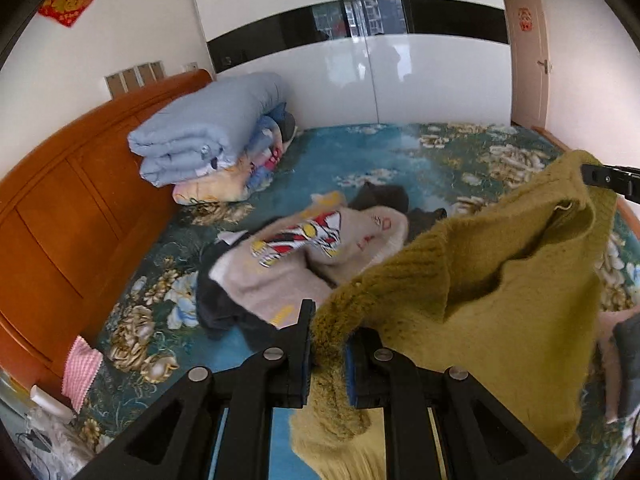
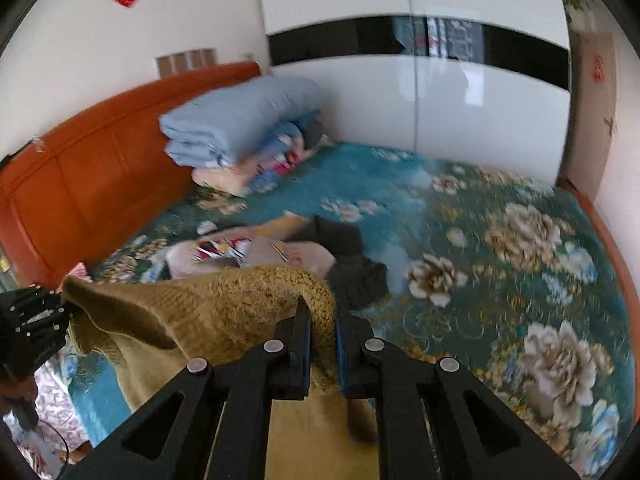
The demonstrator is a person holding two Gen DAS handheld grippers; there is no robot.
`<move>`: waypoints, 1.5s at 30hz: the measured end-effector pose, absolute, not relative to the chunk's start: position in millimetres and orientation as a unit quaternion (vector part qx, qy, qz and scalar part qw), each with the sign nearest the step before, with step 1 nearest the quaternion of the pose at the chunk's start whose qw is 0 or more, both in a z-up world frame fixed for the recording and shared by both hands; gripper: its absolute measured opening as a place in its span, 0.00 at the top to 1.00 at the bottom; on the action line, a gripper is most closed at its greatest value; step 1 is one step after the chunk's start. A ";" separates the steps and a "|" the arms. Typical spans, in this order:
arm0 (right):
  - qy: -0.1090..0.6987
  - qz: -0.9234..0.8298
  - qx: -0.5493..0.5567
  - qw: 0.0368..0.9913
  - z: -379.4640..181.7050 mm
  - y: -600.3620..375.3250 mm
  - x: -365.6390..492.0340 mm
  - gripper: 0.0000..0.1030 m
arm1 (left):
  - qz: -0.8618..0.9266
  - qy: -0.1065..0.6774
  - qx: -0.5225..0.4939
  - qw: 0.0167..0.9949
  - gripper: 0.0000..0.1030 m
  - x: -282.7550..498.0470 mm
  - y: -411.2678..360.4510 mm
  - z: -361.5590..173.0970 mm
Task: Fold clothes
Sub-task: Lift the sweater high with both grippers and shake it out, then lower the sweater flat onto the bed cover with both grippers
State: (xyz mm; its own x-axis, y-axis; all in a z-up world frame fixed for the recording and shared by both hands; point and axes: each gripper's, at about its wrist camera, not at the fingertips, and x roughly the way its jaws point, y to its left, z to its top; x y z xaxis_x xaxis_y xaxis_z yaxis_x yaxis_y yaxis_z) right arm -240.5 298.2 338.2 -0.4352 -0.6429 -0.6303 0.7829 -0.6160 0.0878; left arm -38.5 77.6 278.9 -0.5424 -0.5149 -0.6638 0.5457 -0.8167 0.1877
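Both tools grip one mustard knit sweater (image 1: 500, 292), held up across lower frame. Left tool (image 1: 329, 344) clamped on its fuzzy edge; right tool (image 2: 323, 336) clamped on another edge. Beige printed top (image 1: 304, 256) lies mid-frame on floral bed (image 2: 460, 216). No legible writing; red wall hanging (image 1: 70, 0) upper left, characters unreadable.
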 end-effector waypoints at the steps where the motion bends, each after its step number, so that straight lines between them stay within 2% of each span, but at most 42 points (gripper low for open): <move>1: 0.116 -0.838 0.323 0.425 327.5 298.9 -241.4 0.90 | -0.878 0.018 0.375 0.298 0.87 -40.7 80.6 268.1; 5: 0.133 -0.825 0.345 0.427 278.2 312.3 -243.8 0.90 | -0.875 0.046 0.400 0.269 0.87 -26.8 97.8 212.6; 11: 0.128 -0.790 0.437 0.411 175.4 380.2 -217.7 0.90 | -0.850 0.071 0.475 0.217 0.86 0.6 147.2 127.1; 17: 0.112 -0.761 0.517 0.374 108.5 429.6 -182.2 0.90 | -0.807 0.089 0.558 0.171 0.86 10.4 188.4 80.7; 22: 0.104 -0.747 0.557 0.349 79.0 444.8 -169.6 0.90 | -0.773 0.090 0.612 0.140 0.86 13.3 211.8 56.5; 28: 0.118 -0.730 0.575 0.349 67.4 446.4 -162.3 0.89 | -0.747 0.143 0.636 0.133 0.83 16.5 208.6 45.0; 30: 0.117 -0.729 0.575 0.352 69.9 447.6 -160.8 0.89 | -0.753 0.161 0.625 0.128 0.76 19.0 206.9 51.0; 32: 0.115 -0.729 0.574 0.355 76.1 448.9 -160.6 0.88 | -0.754 0.192 0.617 0.117 0.55 23.7 202.9 56.6; 35: 0.117 -0.727 0.569 0.365 89.6 450.0 -156.8 0.81 | -0.759 0.246 0.596 0.093 0.47 33.7 192.1 69.6; 37: 0.120 -0.732 0.554 0.379 104.6 449.1 -155.6 0.66 | -0.774 0.276 0.564 0.082 0.44 40.9 178.7 85.0; 39: 0.116 -0.736 0.540 0.390 117.4 448.0 -158.6 0.57 | -0.787 0.308 0.528 0.086 0.39 46.7 160.3 99.4; 42: 0.046 -0.735 0.560 0.379 109.7 444.2 -191.8 0.50 | -0.787 0.357 0.486 0.133 0.37 55.9 119.8 104.5; 45: -0.024 -0.731 0.576 0.365 102.0 440.4 -225.0 0.44 | -0.754 0.424 0.462 0.195 0.37 66.7 73.8 80.8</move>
State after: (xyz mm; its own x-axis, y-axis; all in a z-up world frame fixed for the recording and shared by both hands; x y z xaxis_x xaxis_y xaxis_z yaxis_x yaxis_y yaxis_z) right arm -225.0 440.4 102.0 -0.0688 -0.5620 -0.8243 0.5059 -0.7318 0.4567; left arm 66.7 73.8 80.8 -0.4968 0.0968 -0.8625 0.6859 -0.5650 -0.4585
